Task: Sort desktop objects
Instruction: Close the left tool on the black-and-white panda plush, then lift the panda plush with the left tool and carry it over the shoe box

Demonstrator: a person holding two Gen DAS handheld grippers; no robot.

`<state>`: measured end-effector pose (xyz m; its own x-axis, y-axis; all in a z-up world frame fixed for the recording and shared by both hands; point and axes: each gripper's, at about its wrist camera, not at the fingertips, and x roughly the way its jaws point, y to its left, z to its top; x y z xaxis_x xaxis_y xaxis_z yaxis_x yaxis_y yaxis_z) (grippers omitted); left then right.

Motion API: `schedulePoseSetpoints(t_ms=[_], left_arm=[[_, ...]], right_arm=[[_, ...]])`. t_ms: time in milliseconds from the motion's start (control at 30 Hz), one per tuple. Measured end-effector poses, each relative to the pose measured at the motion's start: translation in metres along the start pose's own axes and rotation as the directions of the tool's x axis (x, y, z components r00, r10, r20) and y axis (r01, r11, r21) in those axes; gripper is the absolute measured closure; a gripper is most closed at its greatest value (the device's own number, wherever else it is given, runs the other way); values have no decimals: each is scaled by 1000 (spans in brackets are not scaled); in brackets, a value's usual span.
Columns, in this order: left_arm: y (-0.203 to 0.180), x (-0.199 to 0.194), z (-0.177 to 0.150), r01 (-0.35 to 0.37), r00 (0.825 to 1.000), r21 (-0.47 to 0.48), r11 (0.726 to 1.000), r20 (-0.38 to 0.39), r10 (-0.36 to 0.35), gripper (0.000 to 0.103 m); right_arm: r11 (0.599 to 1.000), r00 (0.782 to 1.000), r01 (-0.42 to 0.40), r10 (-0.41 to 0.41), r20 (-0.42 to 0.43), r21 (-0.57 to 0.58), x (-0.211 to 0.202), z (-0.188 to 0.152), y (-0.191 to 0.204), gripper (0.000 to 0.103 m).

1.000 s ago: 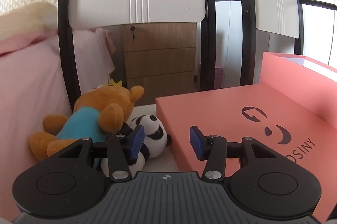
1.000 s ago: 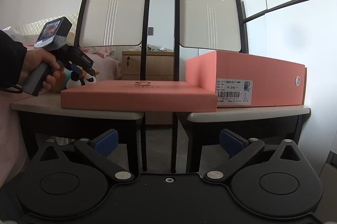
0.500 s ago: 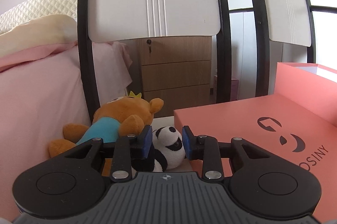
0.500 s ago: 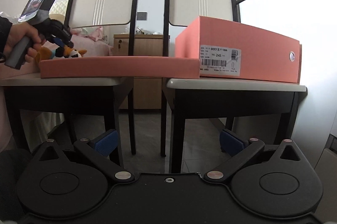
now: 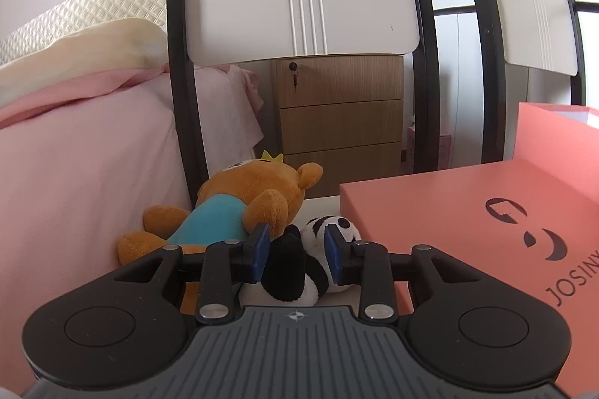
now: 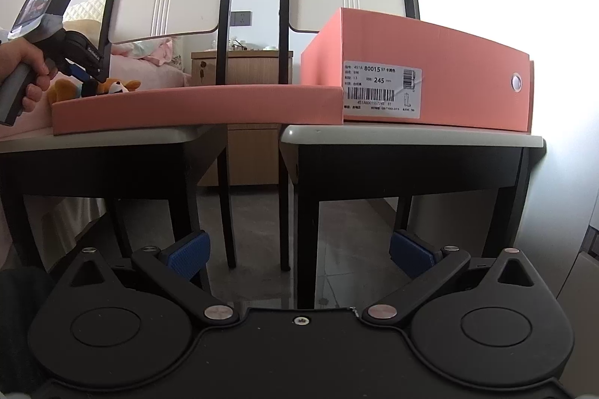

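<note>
My left gripper [image 5: 297,251] is shut on a small black-and-white panda plush [image 5: 299,268], its blue pads pressing the panda's sides. A brown bear plush in a blue shirt [image 5: 232,211] lies just to the left, touching the panda. A flat pink box lid [image 5: 468,223] lies right of the panda, and the taller pink box [image 6: 419,76] stands on the right chair. My right gripper [image 6: 297,254] is open and empty, low in front of the two chairs. The left gripper shows in the right wrist view [image 6: 80,71] over the bear [image 6: 116,86].
Both plush toys and the lid rest on the left chair seat [image 6: 112,136]; the box sits on the right chair seat [image 6: 411,136]. A bed with pink bedding [image 5: 75,155] lies at the left. A wooden drawer unit [image 5: 340,121] stands behind the chairs.
My left gripper went from open beside the panda to closed on it, and the view shifted a little. My right gripper stayed open and moved slightly in front of the chairs.
</note>
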<state>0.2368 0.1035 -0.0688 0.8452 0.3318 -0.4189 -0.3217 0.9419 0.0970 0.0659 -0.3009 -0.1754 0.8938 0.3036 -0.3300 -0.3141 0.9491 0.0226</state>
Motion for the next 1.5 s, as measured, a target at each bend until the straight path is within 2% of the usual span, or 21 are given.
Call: schedulePoseSetpoints(t_ms=[367,600,767,967,1067,1367,1500], left_arm=[[5,13,-6,-34,996,-24,999,-80,32,65],[0,15,-8,-44,996,15,999,-78,45,66],[2,13,-5,-45,995,-2,999,-95,45,73],[3,0,2,-38,992,-47,998,-119,32,76],[2,-12,7,-40,994,-65,997,-100,33,76],[6,-46,21,-38,995,-239,970,-99,15,76],[-2,-61,32,-48,998,-233,971,-53,37,77]], right_arm=[[1000,999,-6,7,-39,13,6,-5,-1,1],[999,998,2,0,-57,34,8,-5,-2,1],[998,999,11,-8,-50,54,7,3,-6,1],[998,999,27,-25,-41,48,6,19,-14,1],[999,998,18,-16,-55,45,6,26,-20,1],[998,996,-54,55,-64,28,13,50,-36,1],[996,994,-86,88,-65,26,22,57,-41,1]])
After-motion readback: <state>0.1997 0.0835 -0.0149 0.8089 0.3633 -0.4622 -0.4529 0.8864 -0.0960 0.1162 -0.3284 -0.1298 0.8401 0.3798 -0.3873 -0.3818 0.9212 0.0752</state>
